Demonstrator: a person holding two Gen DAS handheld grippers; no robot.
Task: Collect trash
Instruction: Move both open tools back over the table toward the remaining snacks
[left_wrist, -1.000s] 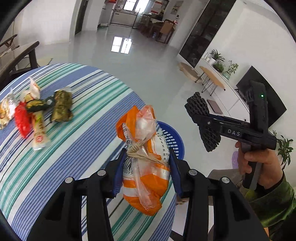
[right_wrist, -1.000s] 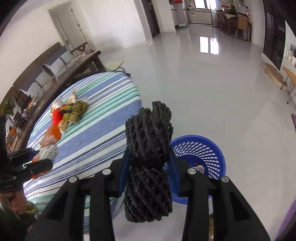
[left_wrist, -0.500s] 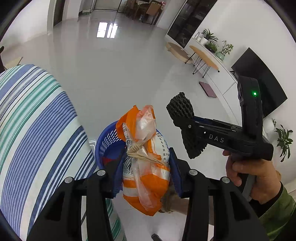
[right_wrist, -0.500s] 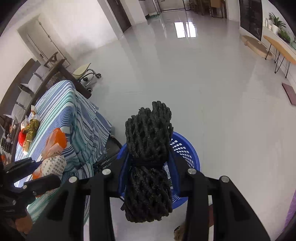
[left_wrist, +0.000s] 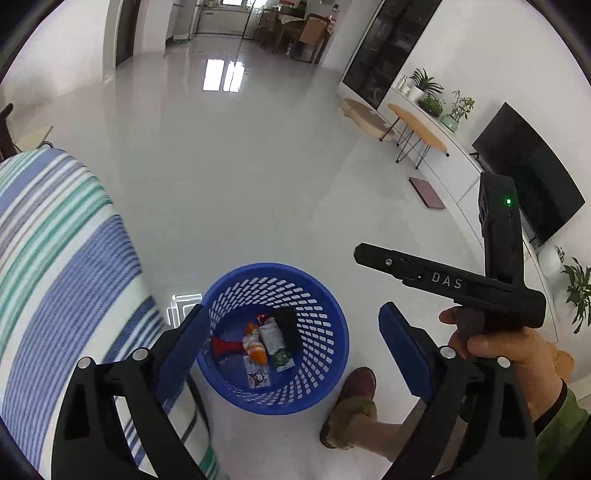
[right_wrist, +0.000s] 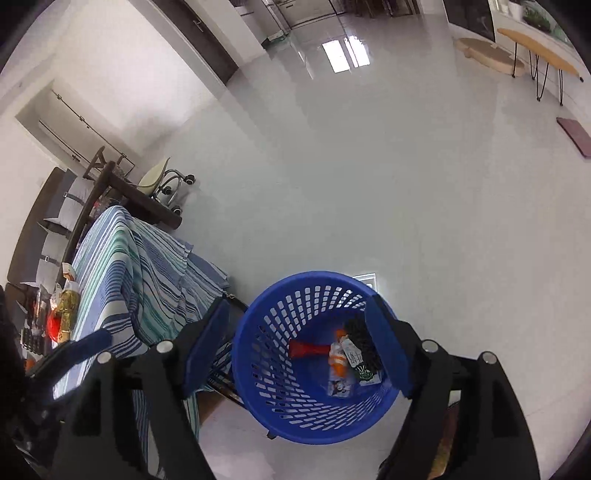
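Left wrist view: left gripper (left_wrist: 291, 343) jaws opening, nothing between the fingers, basket (left_wrist: 332, 354) directly below them holding wrappers (left_wrist: 271, 341) and a black net (left_wrist: 288, 326). Right gripper (right_wrist: 301, 345) likewise opening and empty above the same basket (right_wrist: 258, 387). Risk: more trash (right_wrist: 61, 314) lies far left of the fingers on the table (right_wrist: 122, 258); swinging back low could clip the rim and tip the basket.

Both wrist views look steeply down — sharing the basket (left_wrist: 334, 354) (right_wrist: 258, 354).

A striped tablecloth (left_wrist: 55, 266) is draped over the table. A television (left_wrist: 532, 177), potted plants (left_wrist: 428, 92) and a wooden side table (left_wrist: 417, 129) are ranged along the wall.
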